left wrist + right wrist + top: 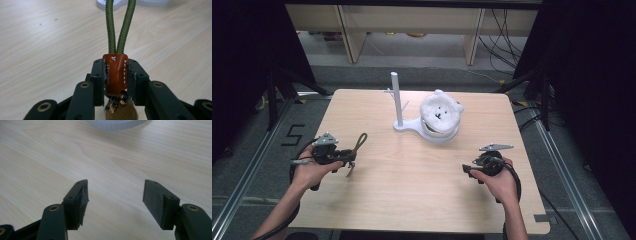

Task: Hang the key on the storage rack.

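Observation:
My left gripper (115,72) is shut on the brown leather tab (115,73) of a key strap, whose green cord loop (120,25) points away from the jaws. A brass key (121,112) and small metal rings hang below the tab. In the high view the left gripper (348,159) is at the table's left with the strap (359,143) rising from it. My right gripper (115,197) stands open over bare wood, nothing between its jaws; in the high view the right gripper (468,170) is at the table's right. A white peg stand (398,102) rises at the table's far middle.
A white fluffy bear-face object (440,114) rests on the stand's round base (439,135), right of the post. The wooden table (412,180) has open surface between my hands. Shelving legs and cables lie on the floor beyond the far edge.

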A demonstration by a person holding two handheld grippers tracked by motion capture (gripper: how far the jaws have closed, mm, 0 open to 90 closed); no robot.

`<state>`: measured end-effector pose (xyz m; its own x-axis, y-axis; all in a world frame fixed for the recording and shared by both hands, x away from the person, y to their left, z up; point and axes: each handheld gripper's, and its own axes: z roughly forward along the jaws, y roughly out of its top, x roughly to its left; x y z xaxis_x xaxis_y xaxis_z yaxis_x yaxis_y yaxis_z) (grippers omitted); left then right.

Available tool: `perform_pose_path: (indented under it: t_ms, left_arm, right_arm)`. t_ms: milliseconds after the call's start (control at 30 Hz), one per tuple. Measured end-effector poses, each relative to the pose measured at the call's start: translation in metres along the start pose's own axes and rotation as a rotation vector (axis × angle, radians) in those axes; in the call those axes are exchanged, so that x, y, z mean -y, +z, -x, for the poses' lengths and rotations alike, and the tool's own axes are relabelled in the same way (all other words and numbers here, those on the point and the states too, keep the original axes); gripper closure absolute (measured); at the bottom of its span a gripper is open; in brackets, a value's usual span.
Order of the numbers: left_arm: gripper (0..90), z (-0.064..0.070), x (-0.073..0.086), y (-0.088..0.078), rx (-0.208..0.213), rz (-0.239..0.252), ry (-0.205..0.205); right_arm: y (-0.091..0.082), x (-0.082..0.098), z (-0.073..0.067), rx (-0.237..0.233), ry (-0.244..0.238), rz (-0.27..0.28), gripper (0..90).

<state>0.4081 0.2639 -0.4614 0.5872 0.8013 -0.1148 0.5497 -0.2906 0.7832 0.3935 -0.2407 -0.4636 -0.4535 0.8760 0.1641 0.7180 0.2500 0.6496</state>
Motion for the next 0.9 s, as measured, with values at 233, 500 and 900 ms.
perform_pose_path:
  t_ms: [233,500,900]
  left_arm:
    - [69.0,0.006,0.003,-0.001,0.010,0.063,-0.030]
    - [69.0,0.010,0.012,-0.003,0.002,0.113,-0.051]
    - [69.0,0.014,0.015,-0.007,-0.021,0.201,-0.068]
  right_arm:
    - [0.000,0.001,-0.001,-0.012,0.027,-0.011,38.1]
    - [0.001,0.001,0.002,0.004,-0.018,0.011,38.2]
    - [0.000,0.003,0.001,-0.010,0.009,-0.009,38.3]
